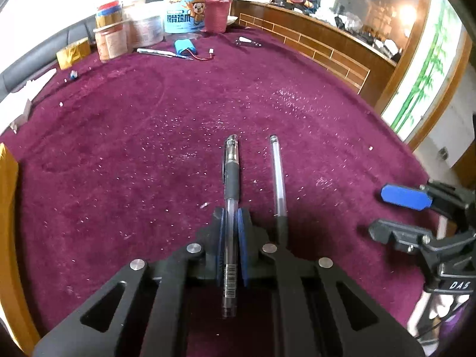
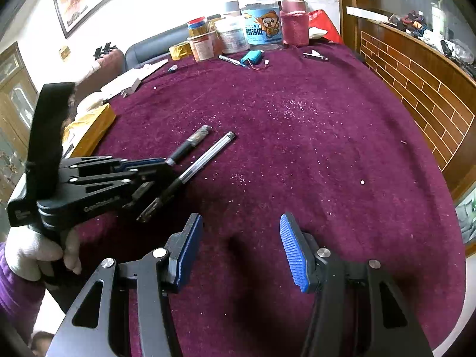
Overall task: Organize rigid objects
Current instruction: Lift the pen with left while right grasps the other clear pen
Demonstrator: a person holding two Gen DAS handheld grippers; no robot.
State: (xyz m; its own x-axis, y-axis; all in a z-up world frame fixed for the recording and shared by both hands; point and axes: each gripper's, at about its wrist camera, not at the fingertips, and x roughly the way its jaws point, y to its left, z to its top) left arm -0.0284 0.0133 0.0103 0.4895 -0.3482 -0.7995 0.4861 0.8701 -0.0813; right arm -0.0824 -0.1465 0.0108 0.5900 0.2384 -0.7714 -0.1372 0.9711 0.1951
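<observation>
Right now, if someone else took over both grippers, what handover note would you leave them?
Left gripper: shut on the black-grip pen, clamped mid-barrel, tip pointing away.
Right gripper: open, empty, hovering over the maroon tablecloth.
Clear pen: on the cloth just right of the held pen, roughly parallel to it.
Far edge: jars, blue battery pack, another pen, untouched.
Done: one pen gripped. Left: place it, then handle the clear pen and the rest.

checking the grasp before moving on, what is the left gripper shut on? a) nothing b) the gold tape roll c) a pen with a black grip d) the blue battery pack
c, the left gripper has its blue pads pressed on either side of the pen with a black grip, while a second pen lies free beside it on the cloth.
</observation>
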